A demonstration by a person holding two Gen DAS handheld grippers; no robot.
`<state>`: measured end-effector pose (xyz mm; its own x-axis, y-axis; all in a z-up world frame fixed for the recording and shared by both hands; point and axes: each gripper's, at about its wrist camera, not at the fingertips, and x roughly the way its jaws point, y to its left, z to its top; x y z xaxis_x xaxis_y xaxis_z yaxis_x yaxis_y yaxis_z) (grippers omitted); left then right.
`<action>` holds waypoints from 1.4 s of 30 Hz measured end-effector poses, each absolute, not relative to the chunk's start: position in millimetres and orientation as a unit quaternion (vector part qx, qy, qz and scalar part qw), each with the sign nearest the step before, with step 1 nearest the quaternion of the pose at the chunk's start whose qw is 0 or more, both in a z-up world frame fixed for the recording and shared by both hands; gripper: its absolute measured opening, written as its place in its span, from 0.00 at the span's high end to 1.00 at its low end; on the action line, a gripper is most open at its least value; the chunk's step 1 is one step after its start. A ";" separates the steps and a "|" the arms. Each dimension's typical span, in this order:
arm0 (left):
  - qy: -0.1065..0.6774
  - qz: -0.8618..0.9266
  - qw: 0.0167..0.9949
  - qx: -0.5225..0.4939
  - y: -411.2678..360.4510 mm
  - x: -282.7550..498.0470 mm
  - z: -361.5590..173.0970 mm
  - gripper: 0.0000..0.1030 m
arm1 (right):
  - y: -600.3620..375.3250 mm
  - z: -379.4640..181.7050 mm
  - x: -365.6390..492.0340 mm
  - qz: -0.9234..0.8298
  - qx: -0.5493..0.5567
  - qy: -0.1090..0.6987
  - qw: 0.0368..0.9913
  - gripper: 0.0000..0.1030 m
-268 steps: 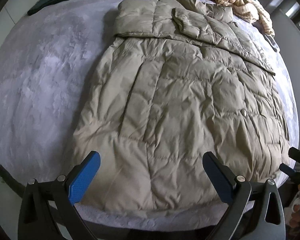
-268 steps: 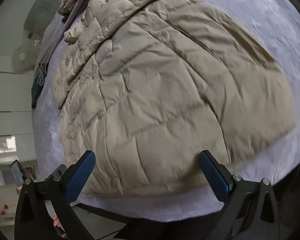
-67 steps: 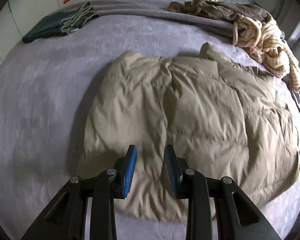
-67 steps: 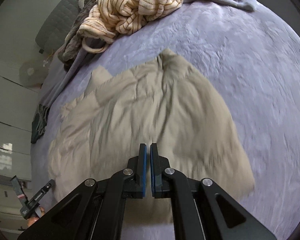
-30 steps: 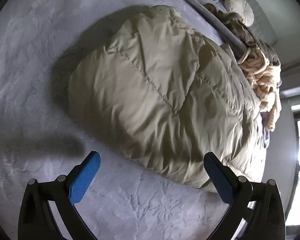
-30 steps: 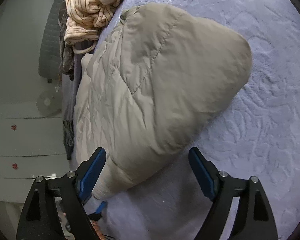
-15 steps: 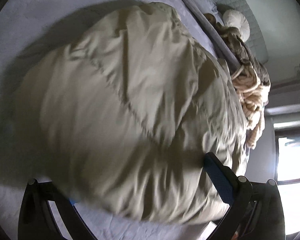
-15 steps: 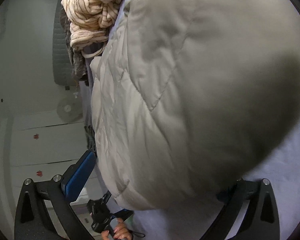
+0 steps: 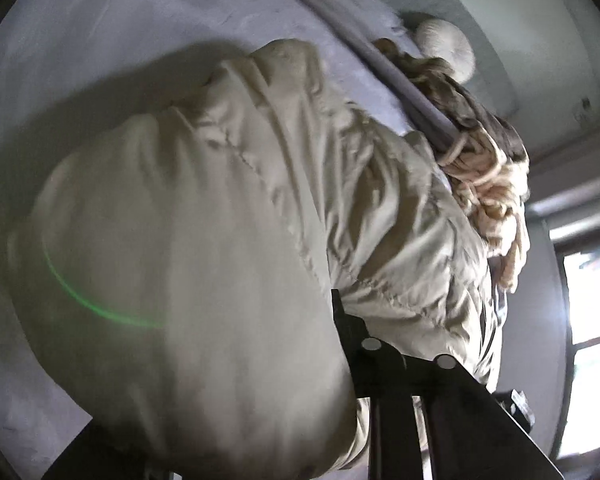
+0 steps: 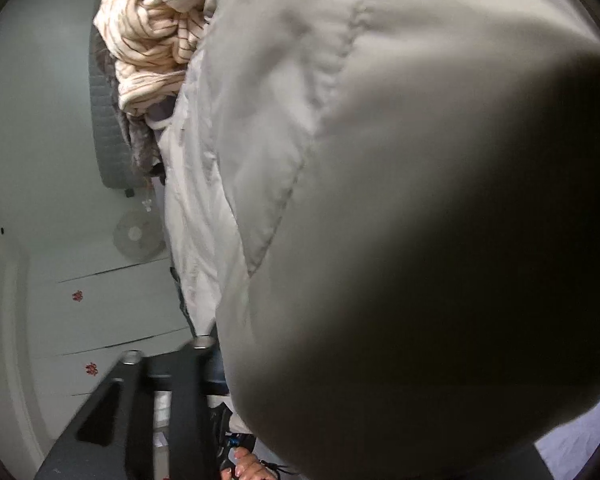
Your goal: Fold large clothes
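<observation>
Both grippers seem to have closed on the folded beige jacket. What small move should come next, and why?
Probably lift both ends together. The left gripper and right gripper have just been closing on the beige jacket, whose padding bulges between their fingers, still on the purple bed cover.

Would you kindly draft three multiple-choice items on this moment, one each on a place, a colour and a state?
1. Where does the striped sweater lie?
A. On the bed beyond the jacket
B. On the floor
C. Inside the jacket

2. What colour is the jacket?
A. Navy
B. Beige
C. Red

3. How does the left gripper stand?
A. Wide open above bare bed
B. Out of view
C. Closed into the jacket's bulk

Key: 1 A, the sweater is heaped past the jacket's far edge; 2 B, pale beige quilting fills both views; 3 C, its jaws have just been closing and the fabric bulges over them. The right gripper is likewise buried in it.
</observation>
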<state>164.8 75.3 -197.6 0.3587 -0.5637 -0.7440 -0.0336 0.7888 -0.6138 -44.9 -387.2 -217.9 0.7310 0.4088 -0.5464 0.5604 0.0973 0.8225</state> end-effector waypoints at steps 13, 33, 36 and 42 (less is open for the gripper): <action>0.513 -0.255 0.799 -0.183 91.9 128.5 -146.1 0.79 | -350.8 -157.9 -98.6 -0.062 0.625 0.359 0.691 0.78; 0.594 -0.166 0.768 -0.173 183.9 -60.4 -164.1 0.64 | -305.3 -140.2 -246.5 -0.074 0.630 0.442 0.634 0.60; 0.592 -0.140 0.774 -0.176 204.5 -71.0 -156.4 0.56 | -313.4 -131.3 -258.8 -0.100 0.619 0.443 0.640 0.53; 0.571 -0.063 0.803 -0.160 239.4 -81.2 -144.1 0.56 | -329.5 -115.8 -275.0 -0.151 0.591 0.453 0.650 0.53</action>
<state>-81.2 239.4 -144.1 0.3394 -0.2841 -0.8967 -0.0820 0.9407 -0.3291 -275.0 -329.5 -115.8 0.5447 0.3386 -0.7672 0.7314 0.2559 0.6321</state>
